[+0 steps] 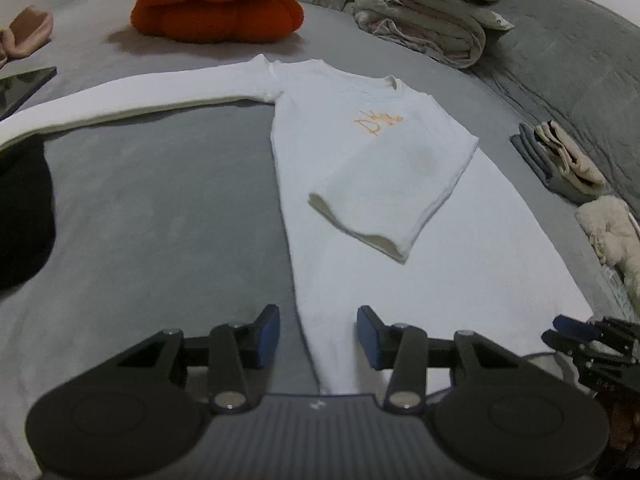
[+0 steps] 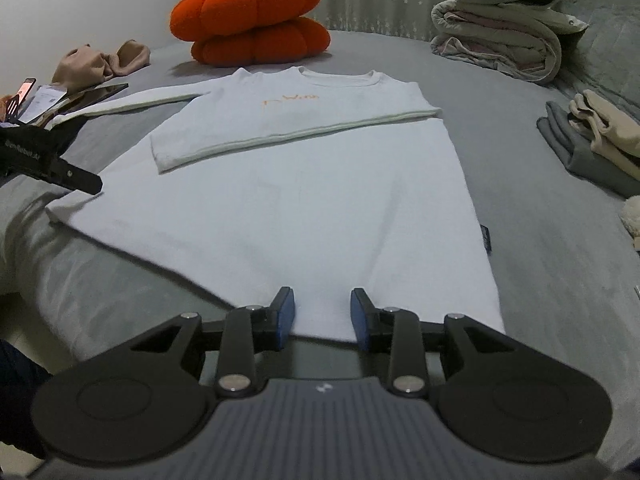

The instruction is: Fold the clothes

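white shirt [image 2: 280,216] lies face up and spread flat on the grey bed [image 2: 560,280], collar toward the orange cushion [image 2: 252,20], hem nearest the cameras. one sleeve [image 2: 296,132] is already folded across the chest, just under the orange print, so that side reads as done. the other sleeve [image 1: 132,100] is stretched straight out over the bed, not yet folded; judged the next part to bring in.

left gripper [image 1: 318,336]: jaws apart, nothing between the pads, poised above the shirt's side edge near the hem. right gripper [image 2: 322,314]: jaws apart, empty, poised over the hem; whether it touches the cloth cannot be told. both are released, apparently between grasps and placed low at the hem to start a fresh hold.

folded clothes [image 2: 596,140] are stacked well apart at one side, seemingly a finished pile. a rolled quilt [image 2: 504,40] sits beyond, clear of the work.
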Available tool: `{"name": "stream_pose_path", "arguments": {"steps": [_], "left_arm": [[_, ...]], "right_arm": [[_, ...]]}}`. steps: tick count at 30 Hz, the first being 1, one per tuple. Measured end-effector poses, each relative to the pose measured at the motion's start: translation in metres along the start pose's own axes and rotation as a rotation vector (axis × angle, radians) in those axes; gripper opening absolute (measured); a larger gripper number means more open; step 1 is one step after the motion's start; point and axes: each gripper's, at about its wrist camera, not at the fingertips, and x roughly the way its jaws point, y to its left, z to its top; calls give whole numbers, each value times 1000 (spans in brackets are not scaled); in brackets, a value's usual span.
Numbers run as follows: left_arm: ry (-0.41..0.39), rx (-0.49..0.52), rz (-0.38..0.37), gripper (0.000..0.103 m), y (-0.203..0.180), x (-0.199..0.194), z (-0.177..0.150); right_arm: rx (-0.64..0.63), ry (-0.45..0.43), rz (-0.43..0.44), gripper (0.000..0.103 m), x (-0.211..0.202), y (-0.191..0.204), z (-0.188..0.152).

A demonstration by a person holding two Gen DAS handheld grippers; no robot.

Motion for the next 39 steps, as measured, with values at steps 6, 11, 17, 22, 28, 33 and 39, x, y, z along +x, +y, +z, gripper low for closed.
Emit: {"name": "stream_pose_path", "arguments": {"steps": [6, 11, 17, 22, 28, 33, 39], "left_arm": [[-81, -102, 40, 46, 29, -16, 19], [-186, -267, 84, 50, 75, -39, 46], [-331, -507, 199, 54, 158, -65, 80], [-372, -762, 201, 54, 237, -57, 88], [-343, -780, 338, 54, 260, -42, 92], [-323, -771, 398, 53, 261, -32, 97], [-292, -770, 440, 25, 262, -20, 95]], "right_arm": [[-14, 26, 9, 37, -6, 1, 3], [46, -10, 55, 38, -11, -6, 11], [-5, -50, 45, 40, 1, -3, 37], [-76, -91, 52, 45, 16, -1, 69], [-87, -96, 92, 47, 43, -8, 99], [-35, -74, 117, 47, 52, -14, 91], [-42, -54, 132, 47, 51, -11, 83]]}}
